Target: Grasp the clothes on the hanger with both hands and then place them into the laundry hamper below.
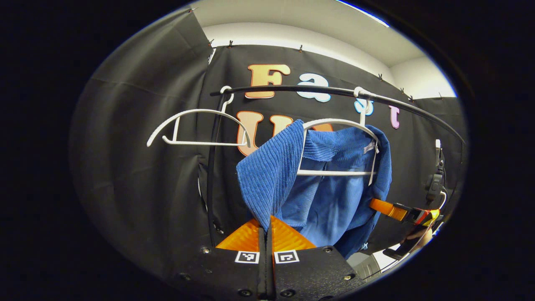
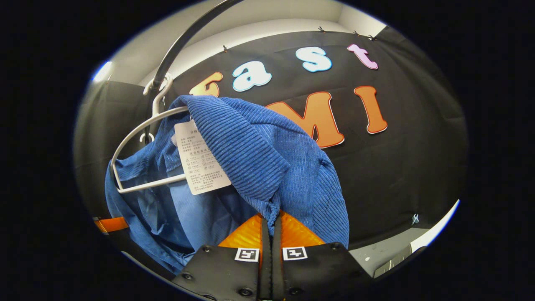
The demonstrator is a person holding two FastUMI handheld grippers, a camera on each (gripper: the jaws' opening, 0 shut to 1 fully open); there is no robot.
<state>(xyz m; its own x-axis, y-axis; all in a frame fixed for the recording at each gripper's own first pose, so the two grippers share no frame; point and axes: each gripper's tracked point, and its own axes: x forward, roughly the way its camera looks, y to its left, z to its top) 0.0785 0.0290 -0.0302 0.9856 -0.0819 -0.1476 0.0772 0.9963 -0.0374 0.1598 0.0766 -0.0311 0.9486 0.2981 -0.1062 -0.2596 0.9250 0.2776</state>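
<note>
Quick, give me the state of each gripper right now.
Left gripper: closed, pinching a fold of the blue garment.
Right gripper: closed, pinching the blue garment's other side, which is draped on the white hanger.

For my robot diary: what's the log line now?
left gripper: shut on blue garment | right gripper: shut on garment | white hanger: still on rail

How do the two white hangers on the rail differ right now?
The bare hanger carries nothing, while the loaded hanger holds the blue corduroy garment. The left gripper and right gripper both pinch that garment; nothing touches the bare hanger. Both hook over the same black rail.
</note>
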